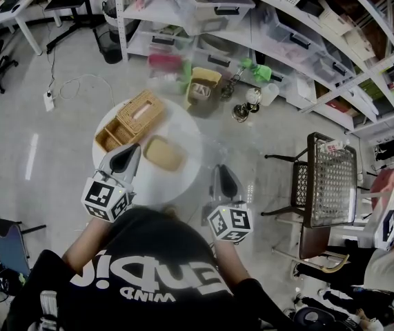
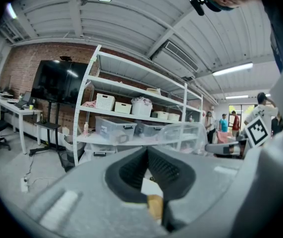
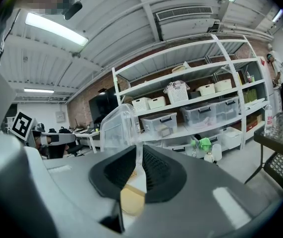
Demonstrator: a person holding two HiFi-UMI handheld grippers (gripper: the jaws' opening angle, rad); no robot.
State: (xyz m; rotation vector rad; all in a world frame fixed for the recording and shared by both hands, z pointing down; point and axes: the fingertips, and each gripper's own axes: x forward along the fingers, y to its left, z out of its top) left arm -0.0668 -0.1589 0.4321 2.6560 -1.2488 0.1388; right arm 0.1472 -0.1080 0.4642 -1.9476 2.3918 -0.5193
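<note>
My left gripper [image 1: 130, 152] and right gripper [image 1: 224, 176] are raised side by side over the near part of a round white table [image 1: 186, 178]. Between them hangs a clear plastic container [image 2: 183, 133], which barely shows from the head view. In the right gripper view its edge [image 3: 116, 125] runs down into my right gripper [image 3: 138, 157], whose jaws are shut on it. My left gripper [image 2: 147, 155] also has its jaws together, at the container's other edge. On the table lie a wicker basket [image 1: 131, 119] and a tan tray [image 1: 163, 152].
White shelving with clear storage bins [image 1: 210, 5] lines the far side, with a yellow basket [image 1: 203, 85] and glassware on the floor before it. A mesh-seat chair [image 1: 331, 181] stands to the right. Desks [image 1: 17, 5] stand at far left, and people [image 2: 262, 108] to the right.
</note>
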